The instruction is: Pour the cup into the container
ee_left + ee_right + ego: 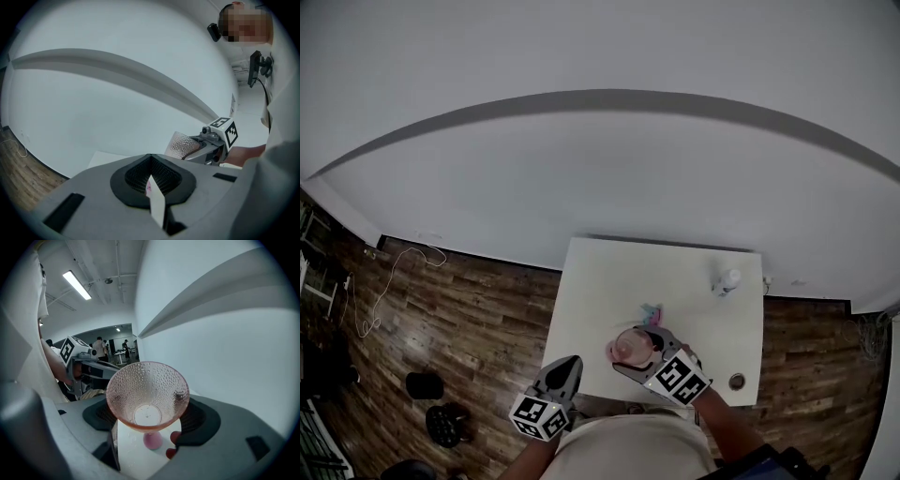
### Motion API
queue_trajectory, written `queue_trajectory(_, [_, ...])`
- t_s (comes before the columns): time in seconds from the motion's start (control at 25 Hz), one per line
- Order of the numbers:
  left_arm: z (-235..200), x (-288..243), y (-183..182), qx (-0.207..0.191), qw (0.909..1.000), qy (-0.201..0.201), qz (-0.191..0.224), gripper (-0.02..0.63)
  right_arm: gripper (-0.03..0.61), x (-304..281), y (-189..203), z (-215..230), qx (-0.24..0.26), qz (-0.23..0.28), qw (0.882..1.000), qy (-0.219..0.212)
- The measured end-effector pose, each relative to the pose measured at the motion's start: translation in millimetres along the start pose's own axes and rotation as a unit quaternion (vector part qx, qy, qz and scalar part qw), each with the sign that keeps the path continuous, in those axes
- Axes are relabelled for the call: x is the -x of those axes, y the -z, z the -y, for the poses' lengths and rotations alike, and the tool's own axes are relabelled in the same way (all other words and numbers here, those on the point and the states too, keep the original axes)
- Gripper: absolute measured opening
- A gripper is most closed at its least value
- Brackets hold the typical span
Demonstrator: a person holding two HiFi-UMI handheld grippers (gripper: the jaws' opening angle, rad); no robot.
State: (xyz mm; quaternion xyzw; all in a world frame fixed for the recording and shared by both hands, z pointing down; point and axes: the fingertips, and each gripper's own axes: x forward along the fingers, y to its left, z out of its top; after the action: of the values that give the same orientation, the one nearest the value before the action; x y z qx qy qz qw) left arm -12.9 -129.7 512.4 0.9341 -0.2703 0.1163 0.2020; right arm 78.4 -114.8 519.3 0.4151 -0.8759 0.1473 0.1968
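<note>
The right tongs [149,422] are clenched on a pink, dimpled, see-through plastic cup [147,392] — held above the near part of the white table [600,281], its open mouth turned back toward the tongs' own camera. The left tongs [152,177] are pressed together with nothing in them, at the table's near-left corner. A small white container [727,279] stands well apart — near the far right edge.
</note>
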Motion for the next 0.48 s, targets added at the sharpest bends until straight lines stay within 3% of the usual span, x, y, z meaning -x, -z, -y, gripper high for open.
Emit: queue_trajectory(0.48, [11.9, -8.9, 10.2, -0.006, 0.9996, 0.019, -0.02, 0.011, 0.371, 22.3, 22.6, 10.9, -0.021, -0.006, 0.999, 0.031])
